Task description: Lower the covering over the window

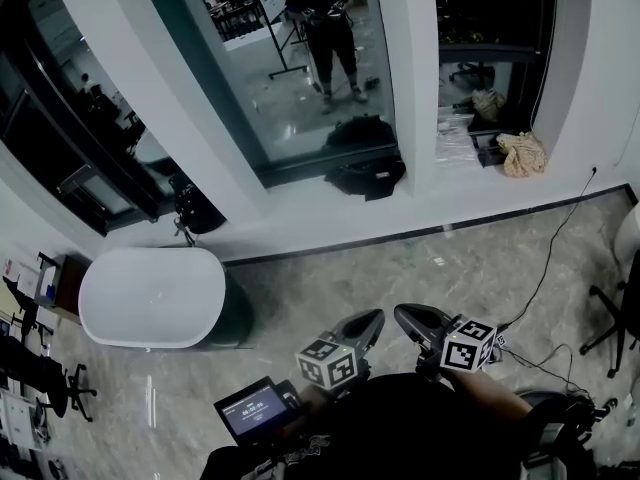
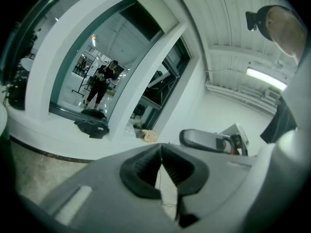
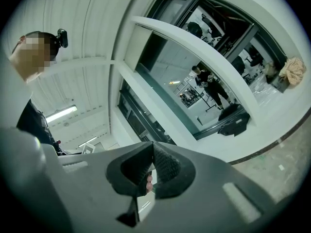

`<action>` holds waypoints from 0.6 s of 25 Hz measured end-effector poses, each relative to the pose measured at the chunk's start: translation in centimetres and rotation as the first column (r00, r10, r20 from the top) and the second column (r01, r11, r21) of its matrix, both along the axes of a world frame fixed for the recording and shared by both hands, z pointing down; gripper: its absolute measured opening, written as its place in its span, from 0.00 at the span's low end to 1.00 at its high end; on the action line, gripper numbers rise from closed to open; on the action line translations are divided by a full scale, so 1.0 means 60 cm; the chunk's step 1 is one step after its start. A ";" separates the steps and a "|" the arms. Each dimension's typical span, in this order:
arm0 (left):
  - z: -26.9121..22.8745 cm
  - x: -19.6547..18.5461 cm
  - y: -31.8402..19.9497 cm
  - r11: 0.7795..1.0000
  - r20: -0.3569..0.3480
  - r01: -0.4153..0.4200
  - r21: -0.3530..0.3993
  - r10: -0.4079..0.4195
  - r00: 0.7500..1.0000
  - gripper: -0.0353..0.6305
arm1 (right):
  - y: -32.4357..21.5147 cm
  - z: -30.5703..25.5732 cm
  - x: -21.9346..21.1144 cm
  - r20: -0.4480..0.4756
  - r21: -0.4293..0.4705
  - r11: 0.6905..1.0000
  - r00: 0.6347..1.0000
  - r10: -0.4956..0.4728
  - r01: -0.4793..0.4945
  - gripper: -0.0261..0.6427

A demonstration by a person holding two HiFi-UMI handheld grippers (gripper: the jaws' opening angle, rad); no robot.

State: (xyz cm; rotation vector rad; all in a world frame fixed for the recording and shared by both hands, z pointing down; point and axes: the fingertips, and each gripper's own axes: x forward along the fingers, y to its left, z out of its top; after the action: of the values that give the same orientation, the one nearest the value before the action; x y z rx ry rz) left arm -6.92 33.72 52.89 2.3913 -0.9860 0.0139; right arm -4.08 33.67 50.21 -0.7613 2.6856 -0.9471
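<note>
Low in the head view, your left tongs [image 1: 372, 318] and right tongs [image 1: 402, 314] sit side by side, facing the window [image 1: 300, 88] at upper centre; its covering can't be made out. Left gripper view: your jaws are clenched on nothing, with the window at left. Right gripper view: clenched and empty too, with the window at upper right.

Open across the floor [image 1: 470, 268] up to the window [image 1: 260, 88]; blocked at left by a white oval table [image 1: 150, 296]; cluttered along the sill [image 1: 480, 193] by a black bag [image 1: 365, 176] and a cloth [image 1: 522, 154]; crossed at right by a cable [image 1: 550, 253].
</note>
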 end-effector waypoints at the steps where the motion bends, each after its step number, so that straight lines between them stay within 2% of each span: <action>1: 0.003 0.009 0.000 1.000 -0.001 0.000 -0.007 0.000 1.000 0.06 | 0.000 0.004 0.009 0.004 -0.010 1.000 1.000 0.000 0.000 0.05; 11: 0.040 0.140 -0.028 0.997 -0.013 -0.031 -0.069 0.030 0.999 0.06 | -0.037 0.036 0.140 0.014 -0.073 0.997 0.999 0.036 -0.035 0.05; 15: 0.039 0.155 -0.069 0.996 -0.011 -0.036 -0.077 0.035 0.999 0.06 | -0.071 0.037 0.165 0.029 -0.086 0.995 0.998 0.059 -0.056 0.05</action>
State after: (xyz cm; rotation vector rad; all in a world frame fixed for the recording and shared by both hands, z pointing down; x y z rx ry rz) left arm 2.36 29.57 55.26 2.3364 -0.9219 0.0529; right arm 5.83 29.43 52.42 -0.8291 2.5962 -1.0562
